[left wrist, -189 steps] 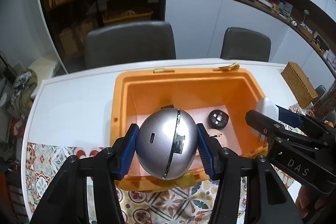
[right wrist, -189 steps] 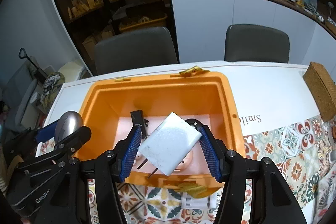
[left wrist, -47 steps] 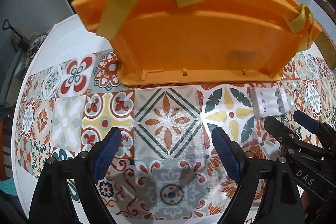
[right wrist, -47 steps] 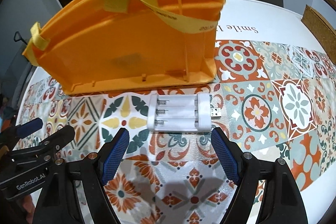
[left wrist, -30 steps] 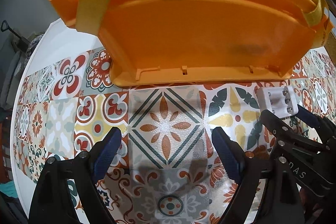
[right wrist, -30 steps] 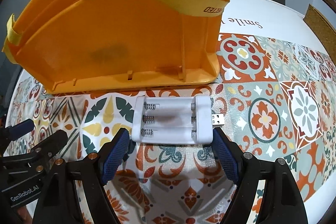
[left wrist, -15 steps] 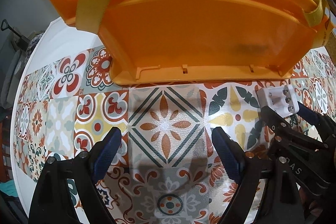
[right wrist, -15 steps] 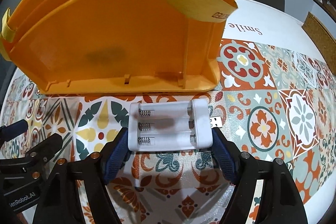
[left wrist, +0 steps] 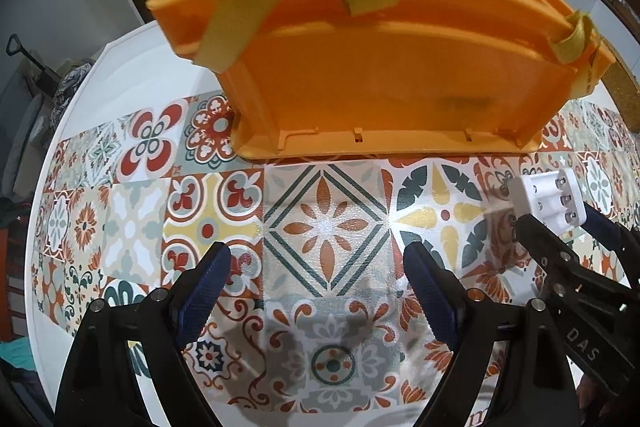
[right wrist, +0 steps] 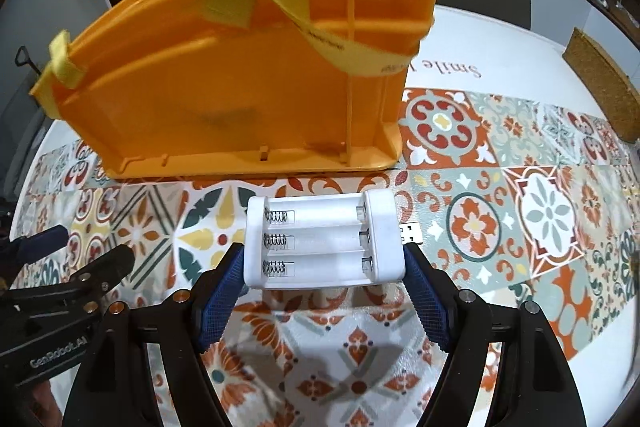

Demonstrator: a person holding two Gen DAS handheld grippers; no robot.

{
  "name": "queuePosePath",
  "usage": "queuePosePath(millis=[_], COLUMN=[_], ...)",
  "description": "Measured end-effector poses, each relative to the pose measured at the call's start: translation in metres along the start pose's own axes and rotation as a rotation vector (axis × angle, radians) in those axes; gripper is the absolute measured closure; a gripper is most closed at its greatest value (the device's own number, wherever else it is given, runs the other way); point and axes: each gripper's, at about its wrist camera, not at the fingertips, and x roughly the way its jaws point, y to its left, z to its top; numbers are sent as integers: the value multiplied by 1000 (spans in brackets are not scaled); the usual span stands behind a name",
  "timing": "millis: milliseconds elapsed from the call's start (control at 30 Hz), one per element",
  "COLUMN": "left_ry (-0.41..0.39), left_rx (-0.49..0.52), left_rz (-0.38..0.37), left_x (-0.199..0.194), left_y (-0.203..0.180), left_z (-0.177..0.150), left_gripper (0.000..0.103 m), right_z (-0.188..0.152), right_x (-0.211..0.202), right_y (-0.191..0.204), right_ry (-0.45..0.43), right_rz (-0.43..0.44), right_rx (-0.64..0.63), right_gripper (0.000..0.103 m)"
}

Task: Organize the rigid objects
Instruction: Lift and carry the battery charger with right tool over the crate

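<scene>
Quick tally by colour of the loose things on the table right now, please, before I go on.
Orange: 1, the bin with yellow straps
White: 1, the battery charger, between the fingers of the right gripper
Brown: 1, the woven block at the far right edge
Total: 3
The left gripper is open and holds nothing.

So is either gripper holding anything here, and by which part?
The right gripper grips the white battery charger across its two short ends, near the edge closest to the camera. The left gripper is open over the patterned mat, holding nothing.
</scene>
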Motion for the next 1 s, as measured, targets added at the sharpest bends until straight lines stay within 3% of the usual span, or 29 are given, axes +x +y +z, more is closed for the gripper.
queuePosePath(millis=[533,1000], left_ry=[-65,-135], left_rx=[-24,-66], left_rz=[12,2], left_x=[-45,-83], left_y=[15,35], left_z=[-5,5], left_gripper=[9,3], right_z=[-11,8], right_x=[-67,-109], right_y=[-2,9], right_ry=[-52,-104], right_rz=[35,59], right_rx=[0,-17], right_gripper=[26,26])
